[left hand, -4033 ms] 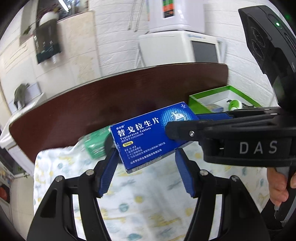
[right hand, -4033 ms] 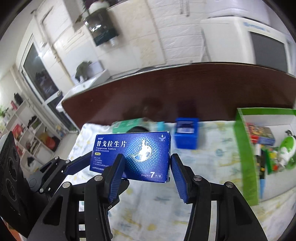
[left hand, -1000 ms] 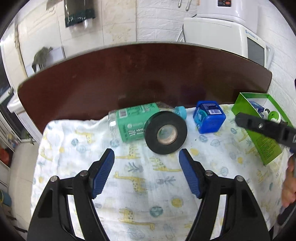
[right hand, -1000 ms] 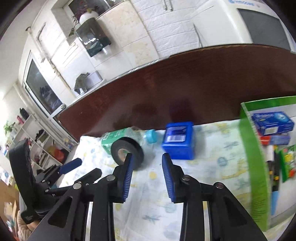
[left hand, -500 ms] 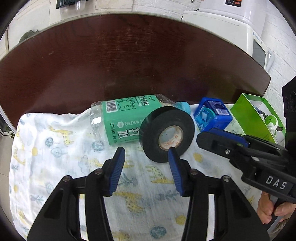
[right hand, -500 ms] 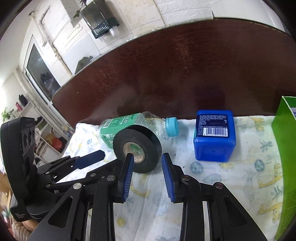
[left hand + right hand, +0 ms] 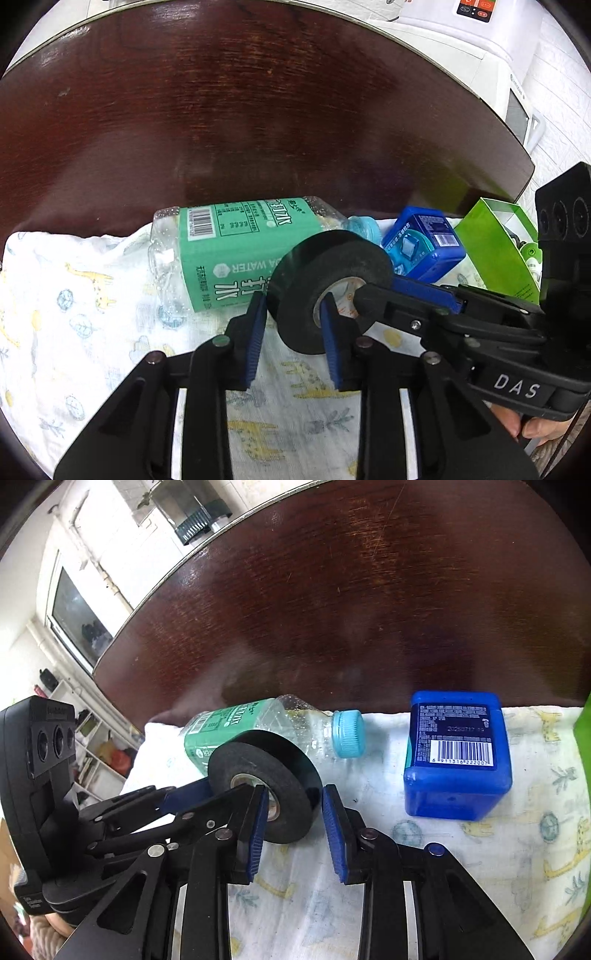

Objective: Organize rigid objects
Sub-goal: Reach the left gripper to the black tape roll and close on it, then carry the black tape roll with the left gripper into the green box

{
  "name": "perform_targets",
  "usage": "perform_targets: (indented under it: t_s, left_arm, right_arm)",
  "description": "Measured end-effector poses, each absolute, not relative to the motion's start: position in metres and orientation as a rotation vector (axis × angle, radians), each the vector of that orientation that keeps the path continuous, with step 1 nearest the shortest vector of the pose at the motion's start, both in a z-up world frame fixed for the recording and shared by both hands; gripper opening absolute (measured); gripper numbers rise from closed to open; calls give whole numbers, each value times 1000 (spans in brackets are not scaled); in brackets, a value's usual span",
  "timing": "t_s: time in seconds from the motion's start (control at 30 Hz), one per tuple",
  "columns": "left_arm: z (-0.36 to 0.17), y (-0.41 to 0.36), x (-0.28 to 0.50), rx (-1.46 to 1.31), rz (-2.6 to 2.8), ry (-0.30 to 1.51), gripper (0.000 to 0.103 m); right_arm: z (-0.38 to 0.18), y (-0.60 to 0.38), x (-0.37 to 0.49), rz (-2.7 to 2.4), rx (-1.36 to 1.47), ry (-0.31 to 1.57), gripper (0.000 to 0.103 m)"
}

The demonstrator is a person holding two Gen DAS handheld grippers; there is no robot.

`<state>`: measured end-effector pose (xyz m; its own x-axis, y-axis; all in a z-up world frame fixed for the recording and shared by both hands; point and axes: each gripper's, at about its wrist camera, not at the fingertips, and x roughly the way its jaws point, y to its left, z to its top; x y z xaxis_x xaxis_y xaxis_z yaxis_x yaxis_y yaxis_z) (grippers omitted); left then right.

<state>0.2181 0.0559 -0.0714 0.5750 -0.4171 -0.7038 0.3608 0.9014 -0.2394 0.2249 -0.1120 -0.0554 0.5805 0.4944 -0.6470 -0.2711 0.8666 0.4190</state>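
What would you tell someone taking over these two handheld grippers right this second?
Left gripper: jaws have just been closing; it pinches the left wall of the black tape roll, one finger outside, one at the core.
Right gripper: narrow but open, straddling the roll's right wall, not visibly pressing.
Things: the roll stands on edge on the cloth, in front of the lying water bottle; blue box beside it; green box at the right.
Done: some items already in the green box.
Left: lift the roll, probably into the green box; then bottle and blue box.
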Motion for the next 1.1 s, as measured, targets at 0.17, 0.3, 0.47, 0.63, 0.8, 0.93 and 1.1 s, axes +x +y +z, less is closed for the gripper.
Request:
perform_targets:
  t_s: [0.17, 0.3, 0.47, 0.63, 0.8, 0.93, 1.1]
  left_arm:
    - [-70, 52, 215, -69, -443, 844, 26]
    - [-62, 51, 209, -52, -434, 831, 26]
    - [-42, 45, 192, -32, -436, 780, 26]
    - [-18, 31, 173, 7, -452, 727, 25]
    - [3, 5, 157, 51, -479, 682, 25]
    - [16, -25, 145, 74, -516, 652, 25]
    - [27, -72, 135, 116, -575, 628, 25]
  right_arm:
    - [-51, -107, 222, 456, 251, 840, 32]
    - [-46, -108, 218, 469, 256, 835, 32]
    - [-29, -117, 202, 470, 255, 797, 32]
    - [-9, -134, 180, 461, 260, 739, 32]
    - [8, -160, 156, 438, 273, 679, 32]
    - [19, -190, 137, 404, 286, 640, 32]
    - [26, -236, 114, 347, 306, 593, 32]
